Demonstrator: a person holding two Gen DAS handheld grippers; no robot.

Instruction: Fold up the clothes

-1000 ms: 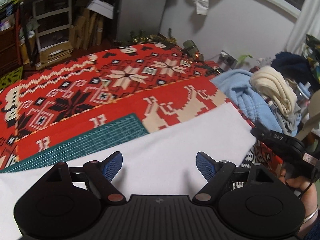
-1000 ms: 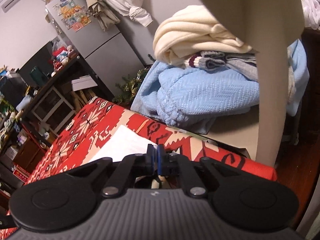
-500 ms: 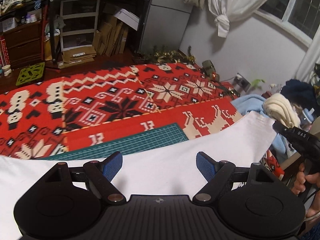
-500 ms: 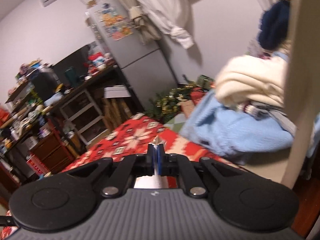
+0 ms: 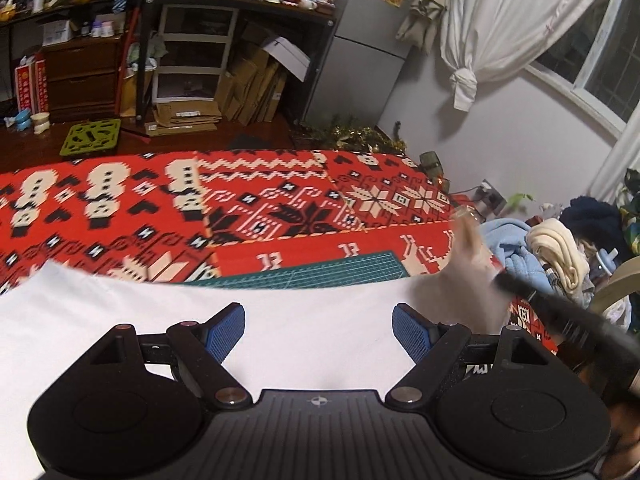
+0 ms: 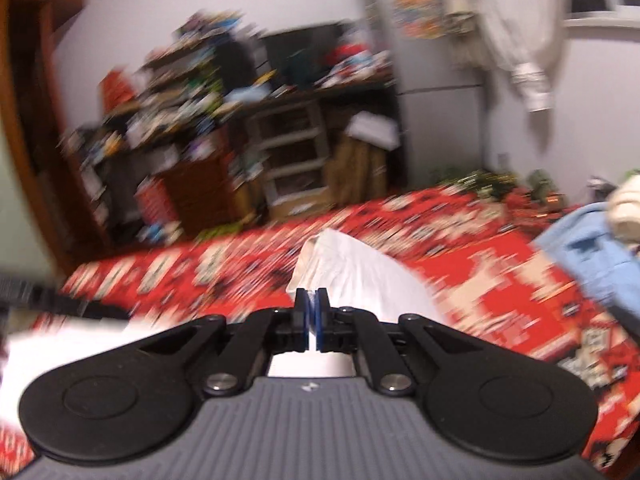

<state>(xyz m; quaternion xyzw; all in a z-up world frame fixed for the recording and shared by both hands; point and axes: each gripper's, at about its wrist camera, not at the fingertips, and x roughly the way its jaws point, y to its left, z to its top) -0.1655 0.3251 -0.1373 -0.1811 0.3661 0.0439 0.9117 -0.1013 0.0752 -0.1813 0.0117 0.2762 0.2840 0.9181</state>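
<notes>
White cloth, plain and broad, lies spread over the red patterned cover and the green cutting mat on the tabletop, and its right corner is raised off the surface. The right gripper has its fingers pressed together on that corner, with a peak of white fabric standing up just beyond the tips; the right wrist view is smeared, so this hand seems to be swinging fast. The left gripper hangs over the near part of the cloth with fingers spread wide and nothing between them. By my reading a fold is under way, the pinched corner being carried across the garment toward the left. The next move calls for laying that corner down square on the opposite edge, while the spread fingers could pin the flat part so it does not drag. To the right a heap of blue and cream clothes sits close to the tabletop's edge, near the swing path. Shelves, cardboard boxes and a fridge stand well beyond, out of the way.
</notes>
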